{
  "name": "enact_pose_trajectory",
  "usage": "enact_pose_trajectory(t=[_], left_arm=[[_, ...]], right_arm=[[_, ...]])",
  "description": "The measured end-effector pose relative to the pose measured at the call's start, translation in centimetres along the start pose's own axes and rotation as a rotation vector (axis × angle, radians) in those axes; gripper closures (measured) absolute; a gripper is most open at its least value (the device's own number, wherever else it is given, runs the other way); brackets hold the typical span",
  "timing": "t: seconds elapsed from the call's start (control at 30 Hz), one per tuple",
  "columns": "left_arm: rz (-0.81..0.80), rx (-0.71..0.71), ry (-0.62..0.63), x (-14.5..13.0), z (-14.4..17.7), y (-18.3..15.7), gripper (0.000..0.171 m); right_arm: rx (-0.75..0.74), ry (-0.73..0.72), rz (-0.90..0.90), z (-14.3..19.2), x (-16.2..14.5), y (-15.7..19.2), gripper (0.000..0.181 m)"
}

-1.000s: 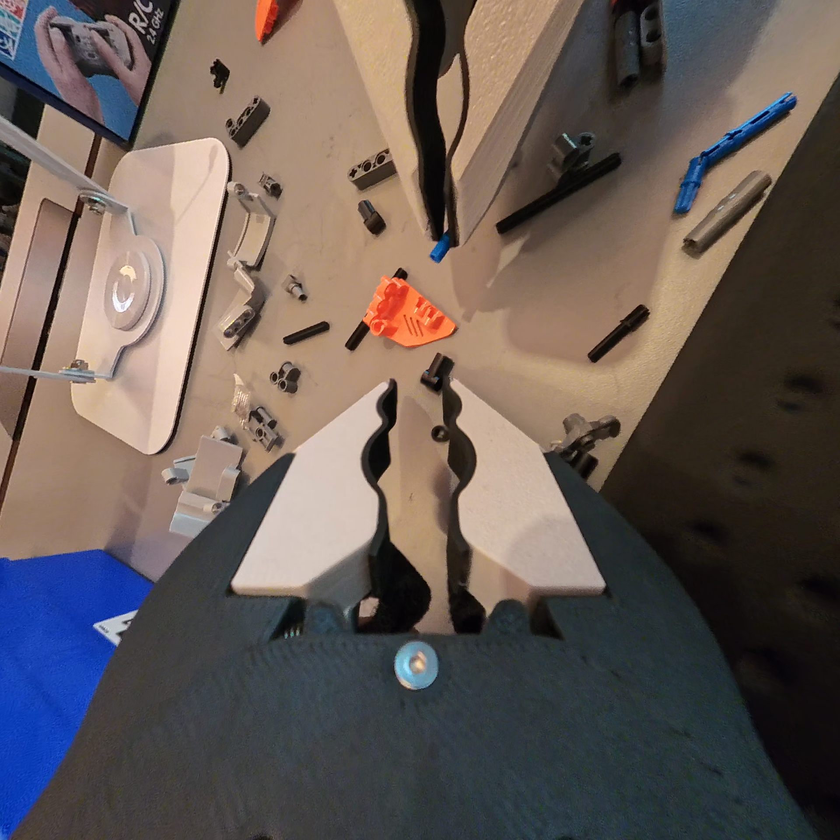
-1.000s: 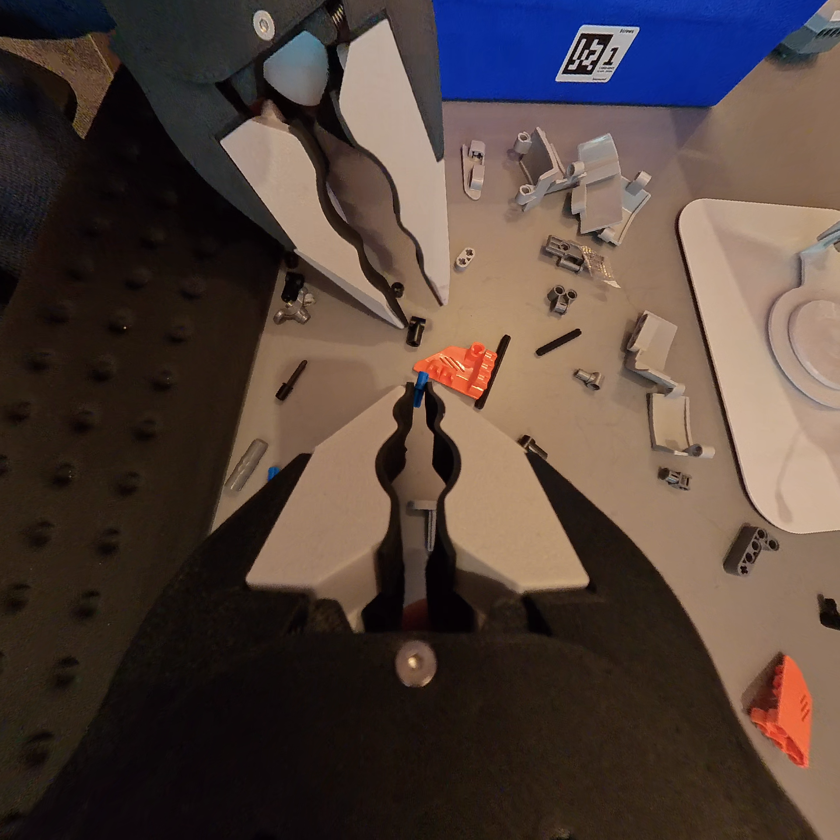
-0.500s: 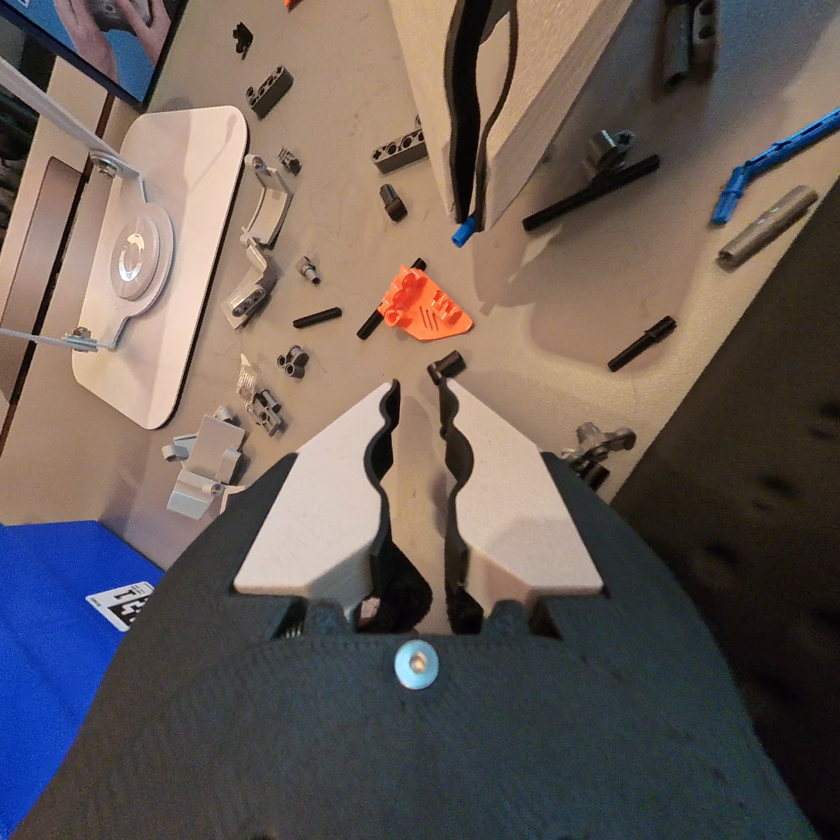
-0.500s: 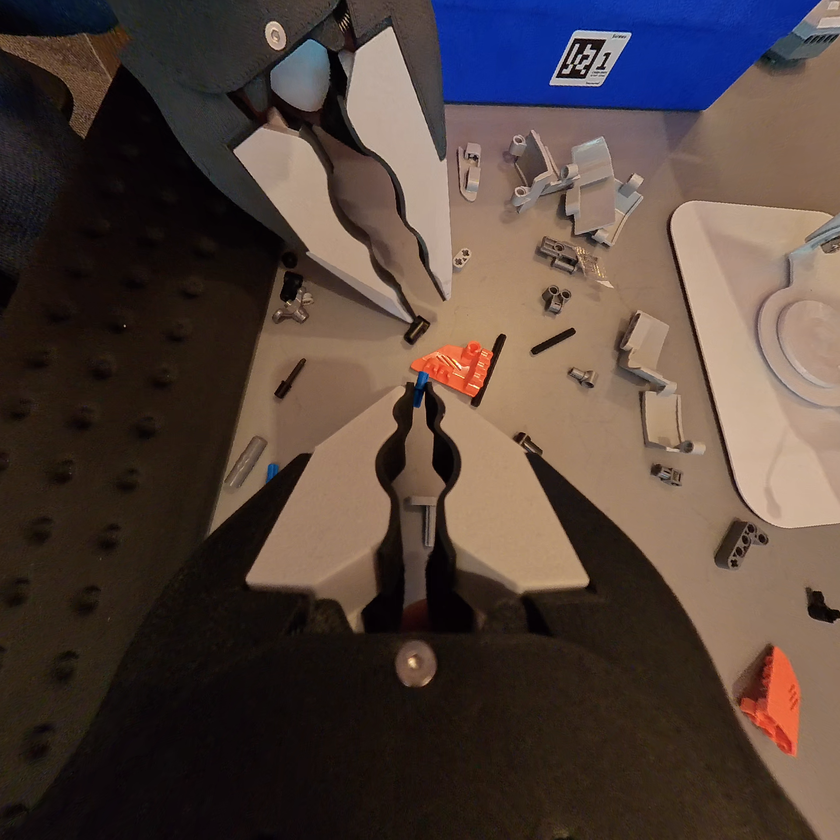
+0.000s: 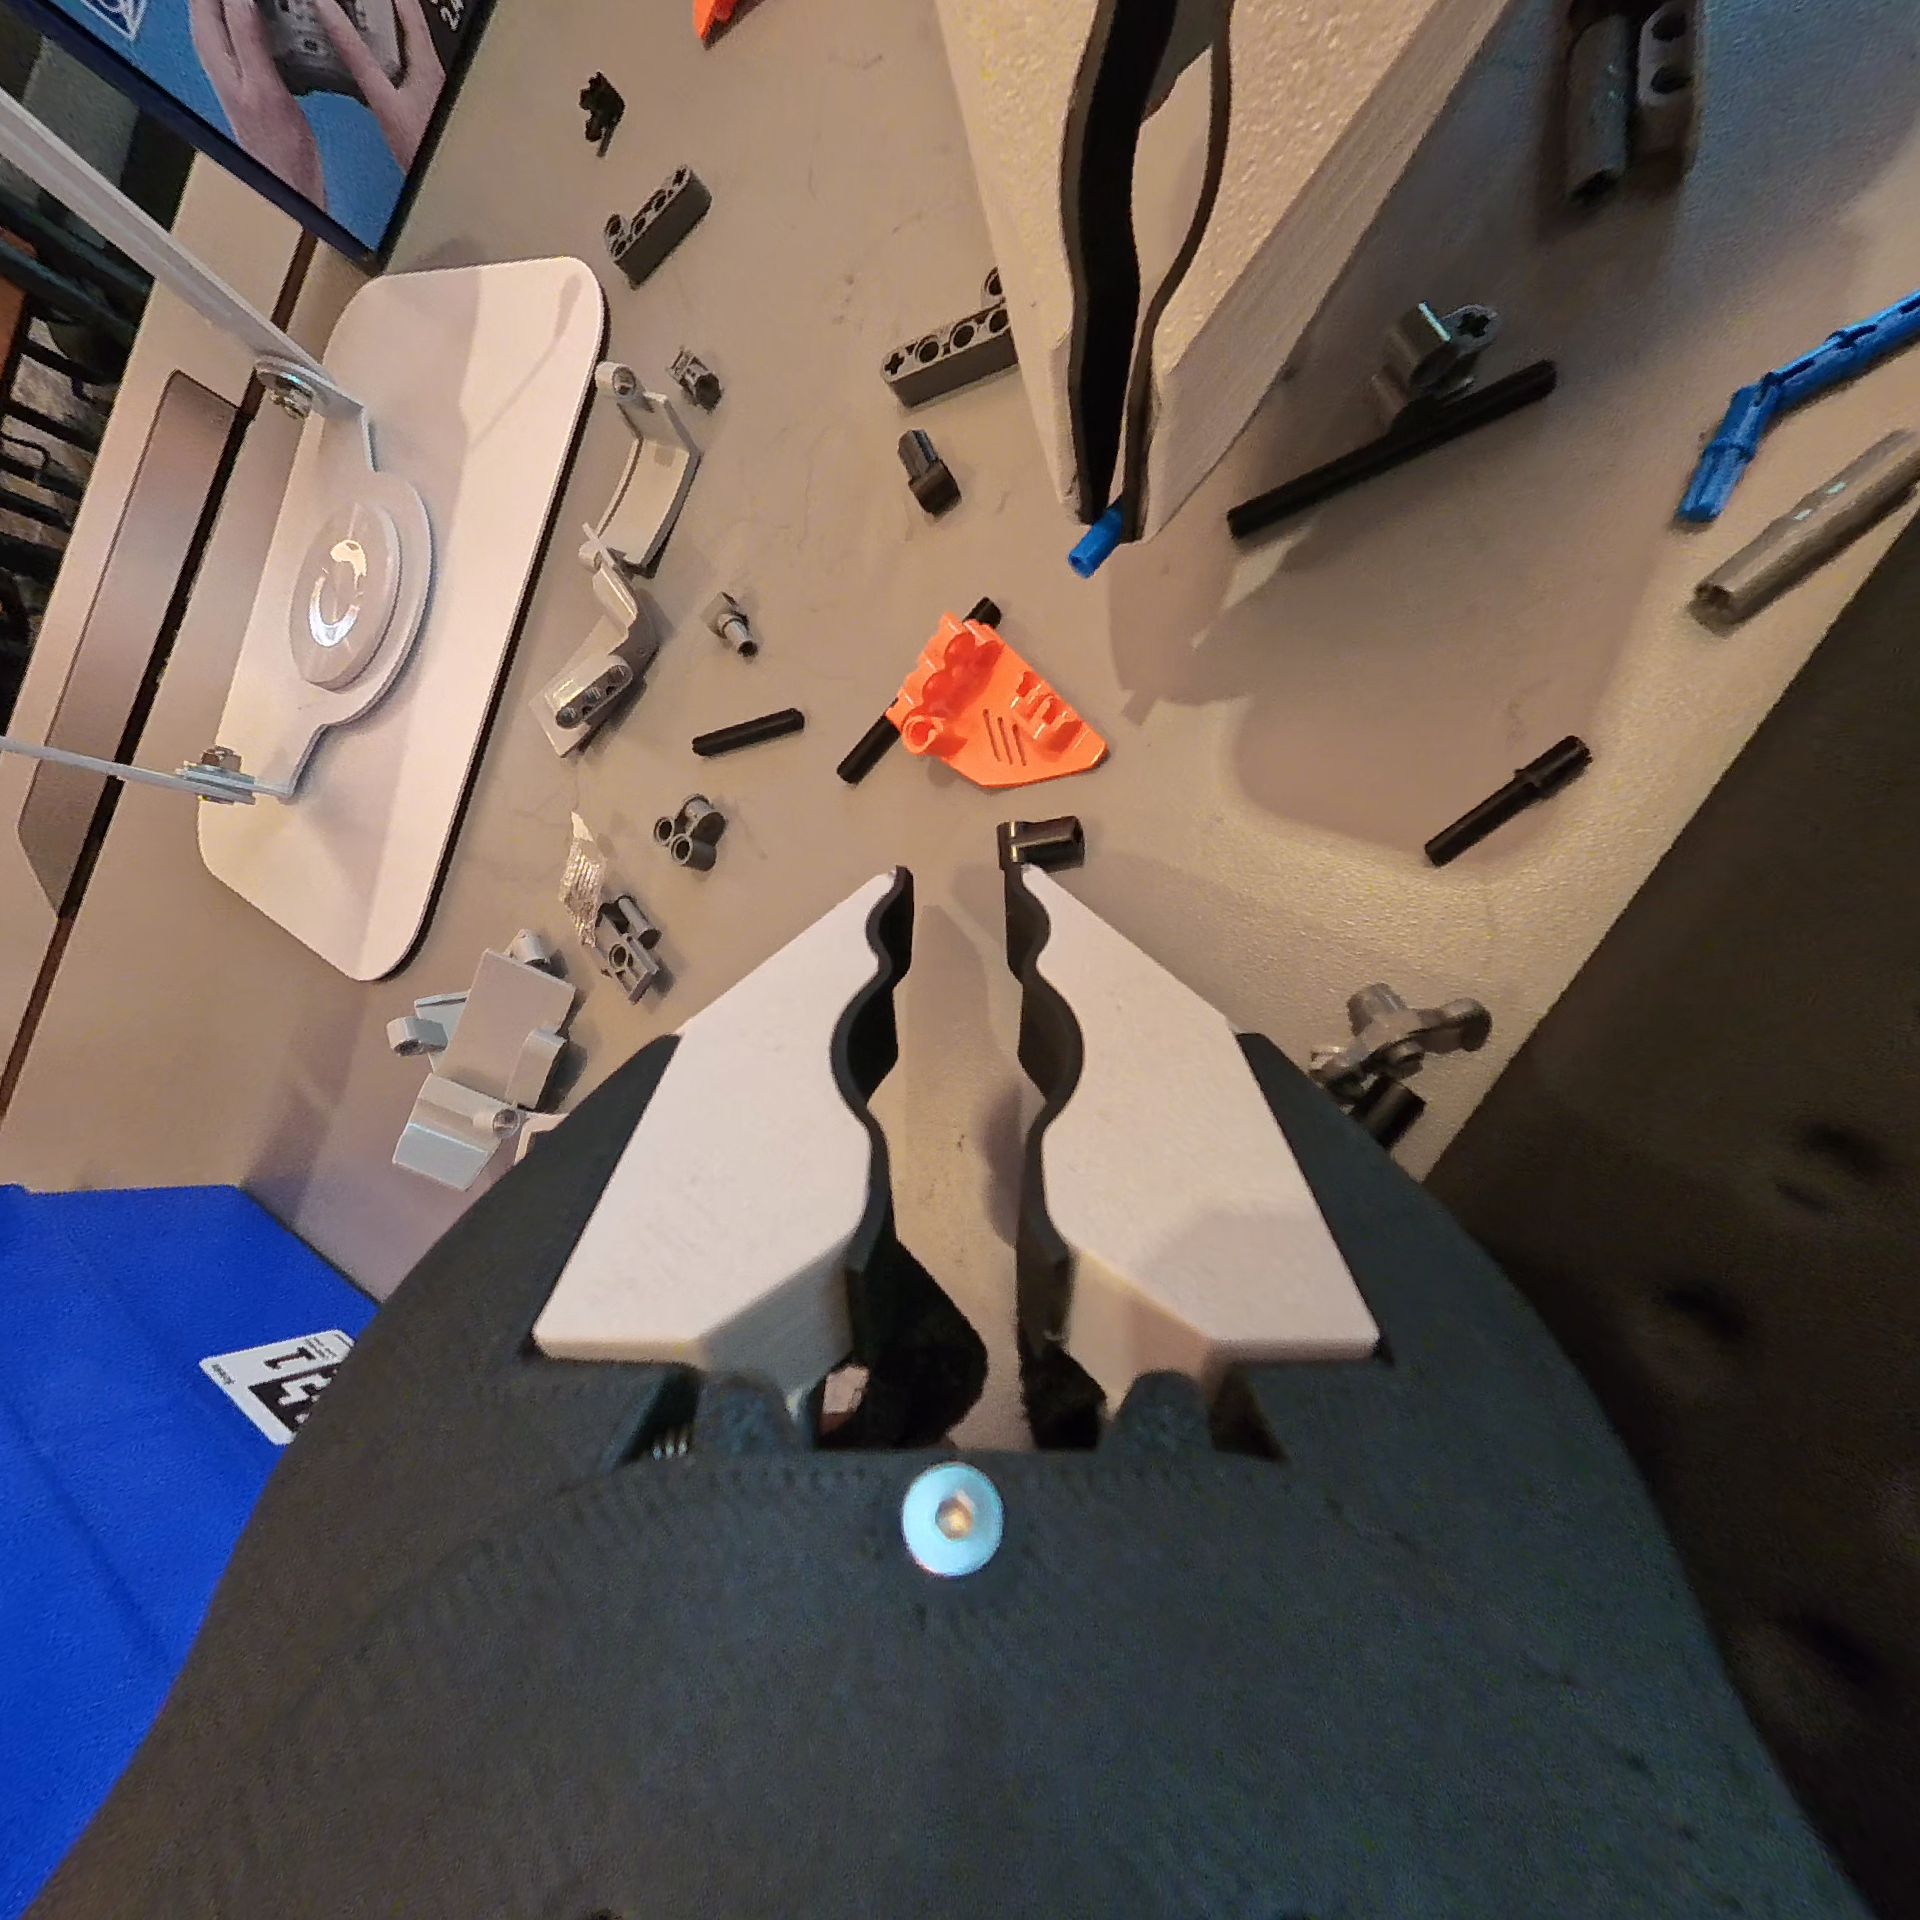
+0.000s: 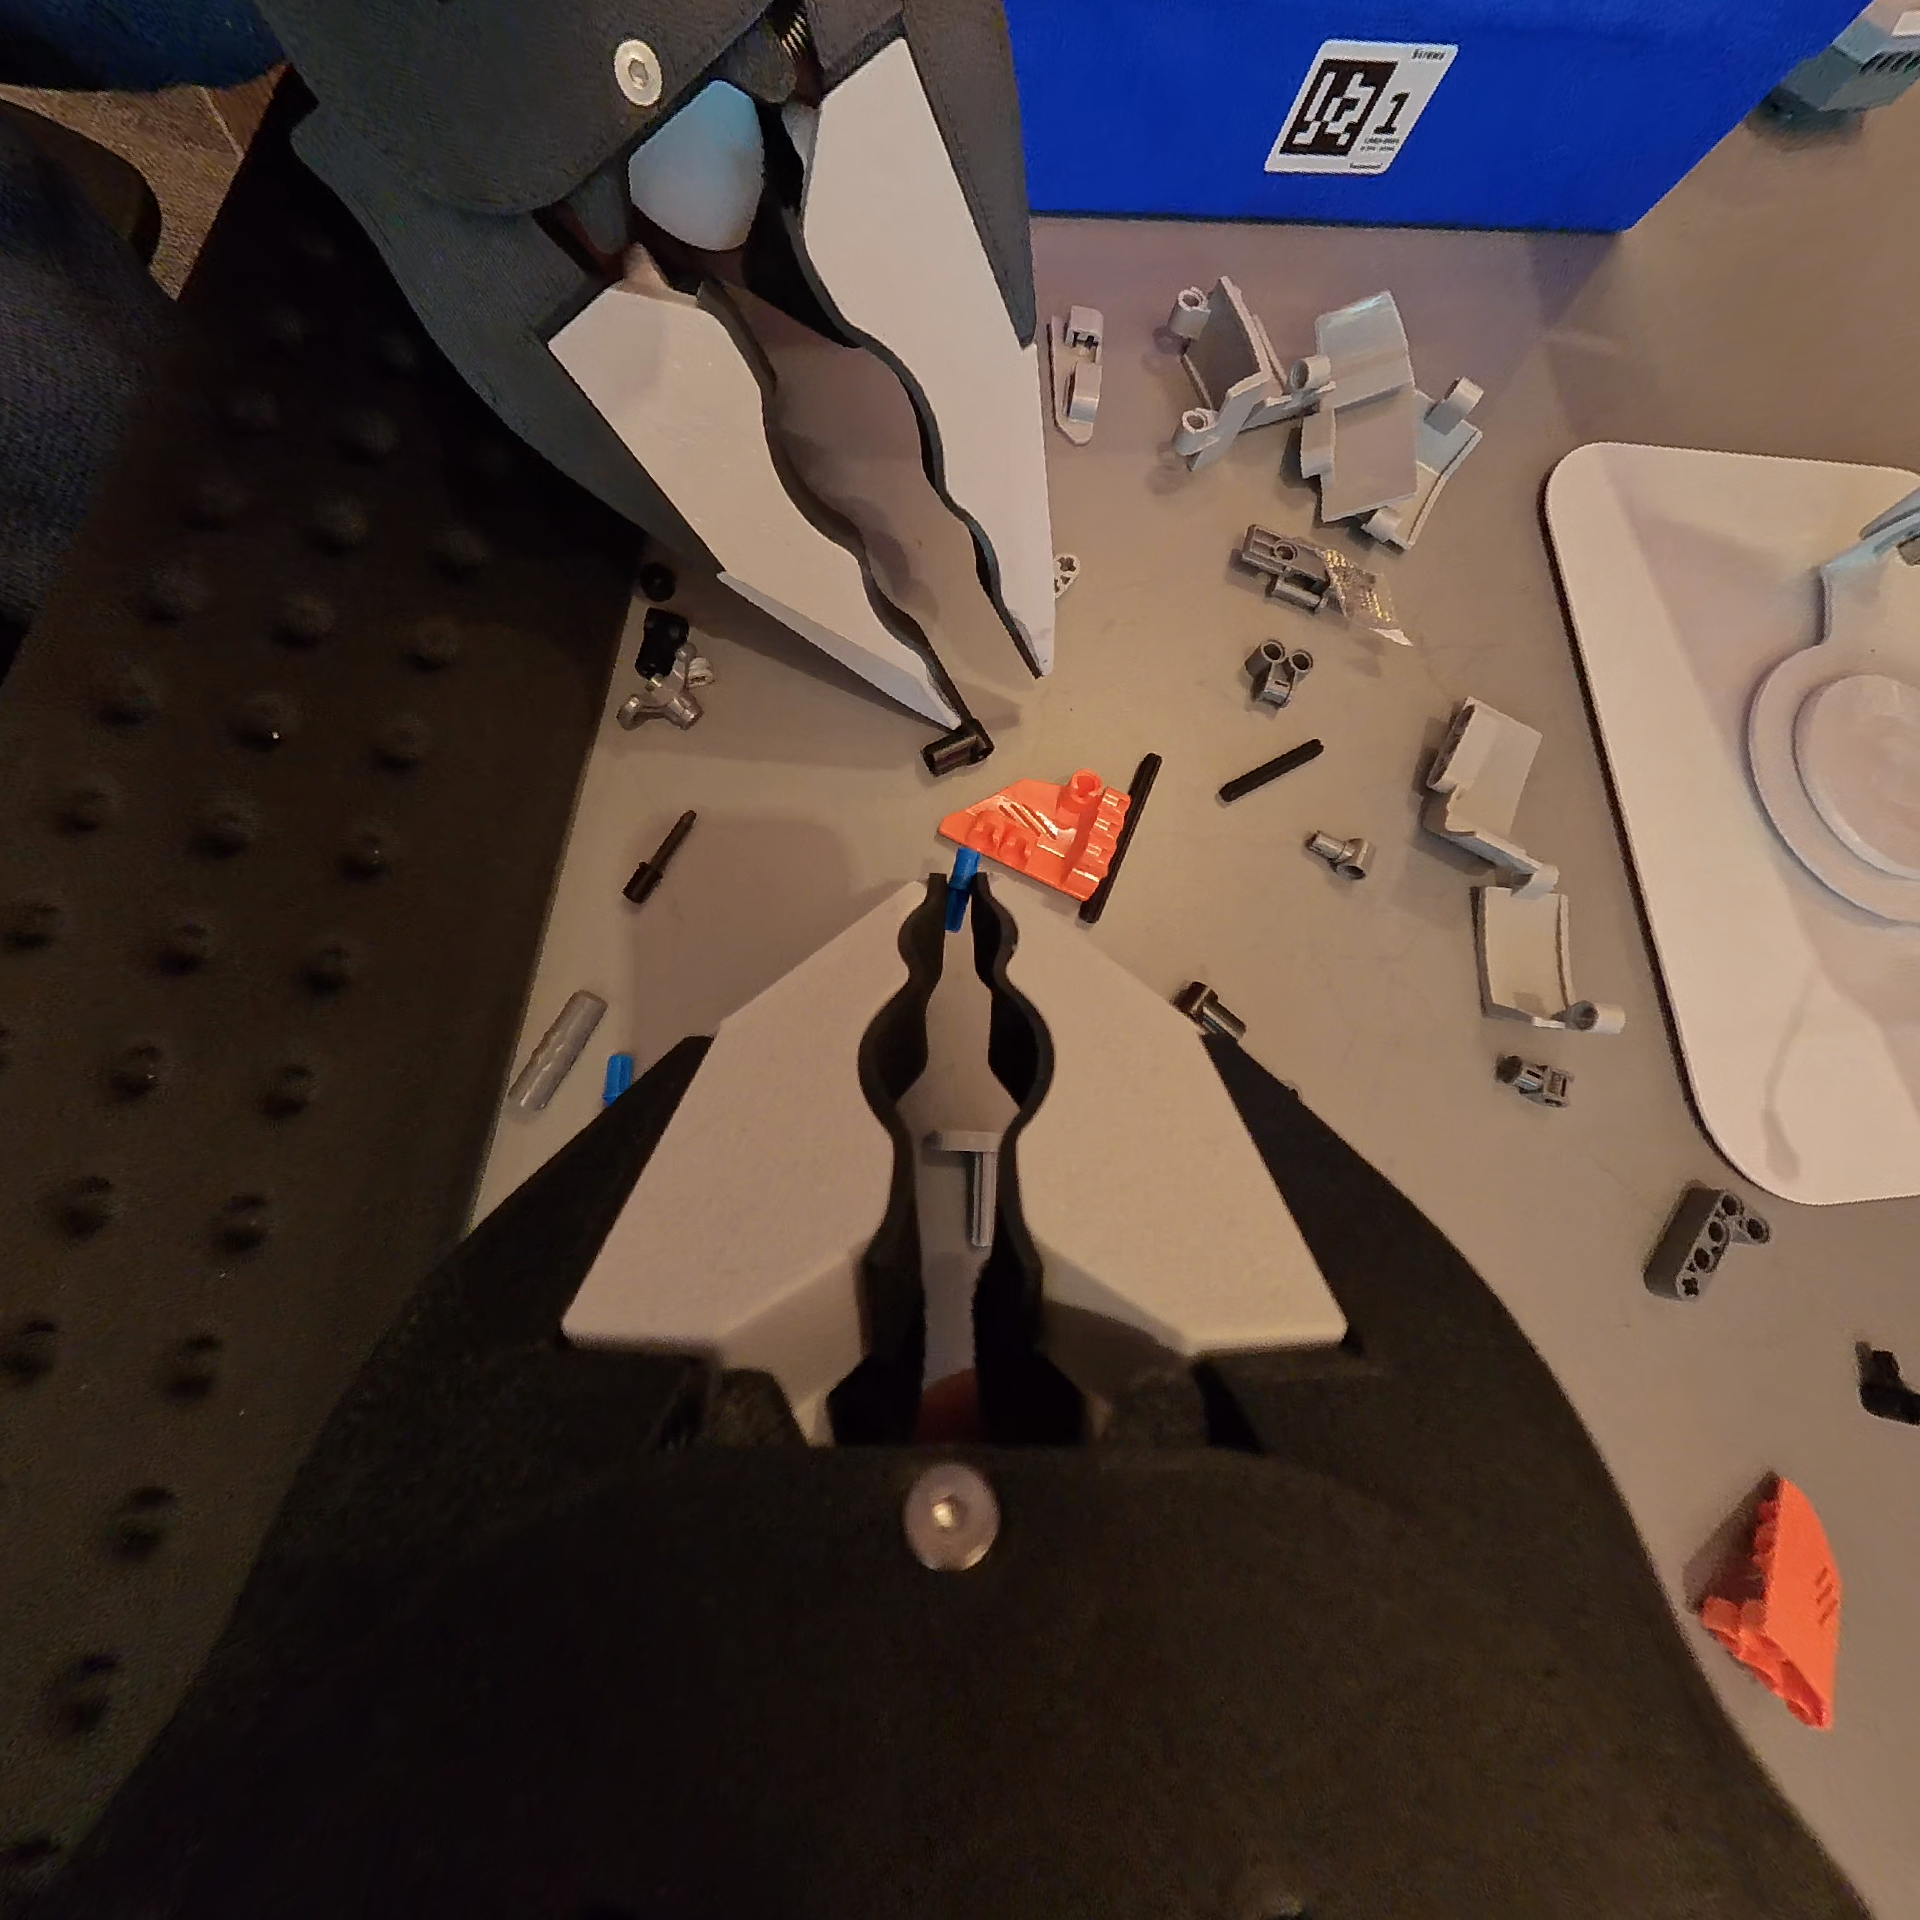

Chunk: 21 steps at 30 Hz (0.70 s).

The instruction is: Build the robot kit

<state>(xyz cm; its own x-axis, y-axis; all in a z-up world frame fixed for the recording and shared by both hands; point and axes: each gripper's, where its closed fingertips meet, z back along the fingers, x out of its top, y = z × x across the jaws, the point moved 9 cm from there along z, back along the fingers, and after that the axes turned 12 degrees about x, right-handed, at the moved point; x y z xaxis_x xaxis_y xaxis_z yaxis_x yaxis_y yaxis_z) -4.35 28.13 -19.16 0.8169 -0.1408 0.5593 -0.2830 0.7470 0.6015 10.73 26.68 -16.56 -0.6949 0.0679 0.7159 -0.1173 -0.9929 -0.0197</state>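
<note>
1. Your right gripper point(image 6: 961, 888) has its jaws pinched shut on a small blue pin point(image 6: 961, 883). The pin sticks out past the tips, just above the grey table point(image 6: 831, 831).
2. Your left gripper point(image 5: 956, 878) is narrowly parted and holds nothing; bare table shows through the gap.
3. A short black connector point(image 5: 1039, 840) lies at 1 o'clock from your left tips, just beside the right fingertip. I cannot tell whether they touch.
4. In the right wrist view, the left gripper comes down from 12 o'clock, its tips near the pin but apart from it.
5. An orange panel point(image 6: 1039, 831) lies flat at 1 o'clock from your right tips, just beside the pin. A thin black axle point(image 6: 1120, 831) runs along its far edge.
6. Farther out at 3 o'clock lie loose grey curved panels point(image 6: 1340, 416) and small connectors, then a white base plate point(image 6: 1662, 831).
7. A blue bin point(image 6: 1143, 104) stands at 12 o'clock, and a black studded mat point(image 6: 260, 935) covers the 9 o'clock side.
</note>
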Motion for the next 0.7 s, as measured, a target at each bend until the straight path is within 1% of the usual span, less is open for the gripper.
enact_pose_trajectory(t=[0.7], left_arm=[[-0.006, 0.000, -0.006, 0.01, -0.03, -0.12, 0.158]], right_arm=[[-0.001, 0.004, -0.001, 0.02, -0.10, -0.03, 0.179]])
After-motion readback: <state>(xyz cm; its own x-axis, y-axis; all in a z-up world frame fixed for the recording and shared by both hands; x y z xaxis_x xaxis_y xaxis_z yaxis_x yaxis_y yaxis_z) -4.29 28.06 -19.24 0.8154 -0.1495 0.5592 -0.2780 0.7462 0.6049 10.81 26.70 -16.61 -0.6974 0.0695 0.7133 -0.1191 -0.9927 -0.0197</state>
